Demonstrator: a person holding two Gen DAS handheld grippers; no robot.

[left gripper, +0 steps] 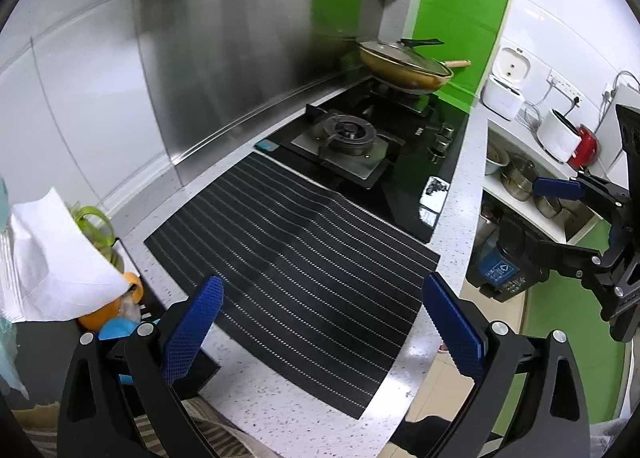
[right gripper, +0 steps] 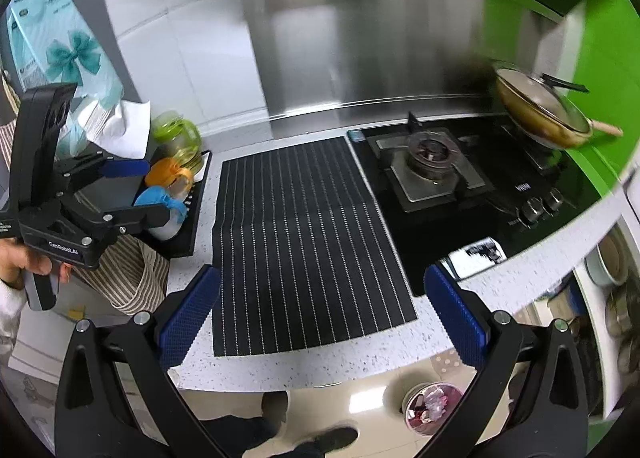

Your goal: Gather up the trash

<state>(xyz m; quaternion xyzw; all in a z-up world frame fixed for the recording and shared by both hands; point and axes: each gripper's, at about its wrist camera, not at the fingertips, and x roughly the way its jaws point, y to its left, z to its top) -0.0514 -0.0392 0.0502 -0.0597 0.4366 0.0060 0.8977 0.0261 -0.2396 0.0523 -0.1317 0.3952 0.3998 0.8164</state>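
Hovering over the striped mat, both grippers are held with jaws apart and empty.

No loose trash is seen on the mat; the trash bin sits on the floor below the mat's near edge, nearer the right gripper than the left gripper. The speckled counter and stove flank the mat.

Bright, even indoor light w/ glare on steel backsplash; strong fisheye bend, dark corners, slight blur at edges.

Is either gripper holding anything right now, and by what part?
Nothing is held. The left gripper and right gripper are both open, empty, above the striped mat.
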